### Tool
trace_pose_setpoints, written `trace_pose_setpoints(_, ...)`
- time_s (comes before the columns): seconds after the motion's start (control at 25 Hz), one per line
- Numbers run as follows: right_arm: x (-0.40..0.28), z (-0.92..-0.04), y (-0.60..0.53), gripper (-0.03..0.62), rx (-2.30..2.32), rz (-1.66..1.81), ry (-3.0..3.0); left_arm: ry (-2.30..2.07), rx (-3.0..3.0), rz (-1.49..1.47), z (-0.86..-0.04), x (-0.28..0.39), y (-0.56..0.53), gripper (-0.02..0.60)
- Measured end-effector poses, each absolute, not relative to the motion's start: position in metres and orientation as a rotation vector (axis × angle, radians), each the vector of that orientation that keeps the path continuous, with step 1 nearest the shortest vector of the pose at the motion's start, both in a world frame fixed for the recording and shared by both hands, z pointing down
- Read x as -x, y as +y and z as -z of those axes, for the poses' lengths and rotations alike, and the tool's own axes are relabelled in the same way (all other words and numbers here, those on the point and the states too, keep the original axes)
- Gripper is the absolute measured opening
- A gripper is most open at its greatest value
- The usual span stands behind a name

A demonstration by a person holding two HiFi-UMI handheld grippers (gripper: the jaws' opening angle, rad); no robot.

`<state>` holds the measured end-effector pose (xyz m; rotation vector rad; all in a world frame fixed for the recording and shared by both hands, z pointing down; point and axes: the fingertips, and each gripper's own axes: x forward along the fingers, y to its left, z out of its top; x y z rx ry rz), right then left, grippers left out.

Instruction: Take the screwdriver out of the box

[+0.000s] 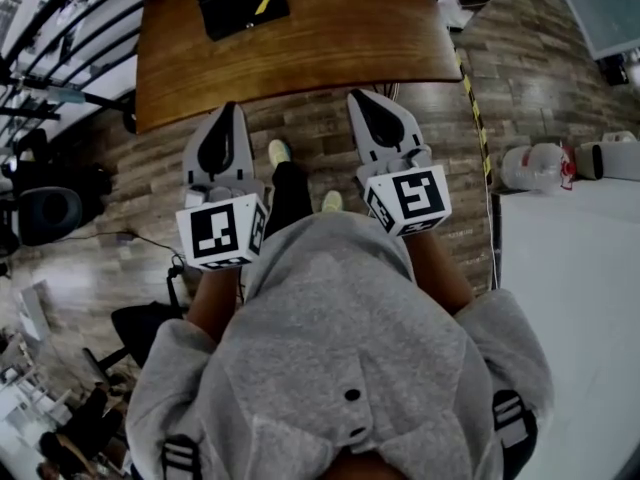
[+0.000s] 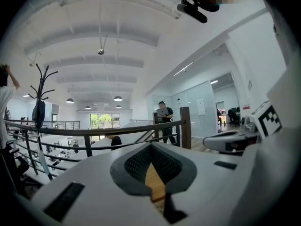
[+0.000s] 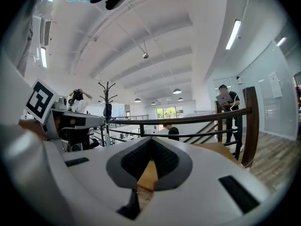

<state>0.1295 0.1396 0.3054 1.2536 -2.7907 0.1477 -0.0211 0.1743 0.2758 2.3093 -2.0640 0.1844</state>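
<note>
Wooden table [image 1: 330,38] is occupying the top of the head view, with a black box [image 1: 240,3] sitting on its far part, toward the left. A yellow streak inside the box, too small to make out in detail, is showing where the screwdriver [image 1: 262,6] is lying; it is resting in the box, untouched by either tool.

The left gripper [image 1: 232,108] is hovering over the plank floor [image 1: 310,133], its tip just short of the table's near edge and well apart from the box. Its own view is showing the left gripper [image 2: 151,146] with jaws brought together at the tips, with nothing between them.

The right gripper [image 1: 354,95] is hovering beside it, its tip at the table edge. In its own view the right gripper [image 3: 151,140] is likewise showing jaws meeting at the tips and gripping nothing.

Both gripper views are looking nearly level, past a dark railing [image 2: 94,132] into an open hall.
</note>
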Motion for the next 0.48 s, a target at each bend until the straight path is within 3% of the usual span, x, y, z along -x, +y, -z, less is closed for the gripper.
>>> trace_pose_setpoints(0.48,-0.091,-0.322,0.09,0.015,-1.172,-0.2,-2.794,-2.047,-2.258,-0.21,-0.299,0.058,0.124,0.012)
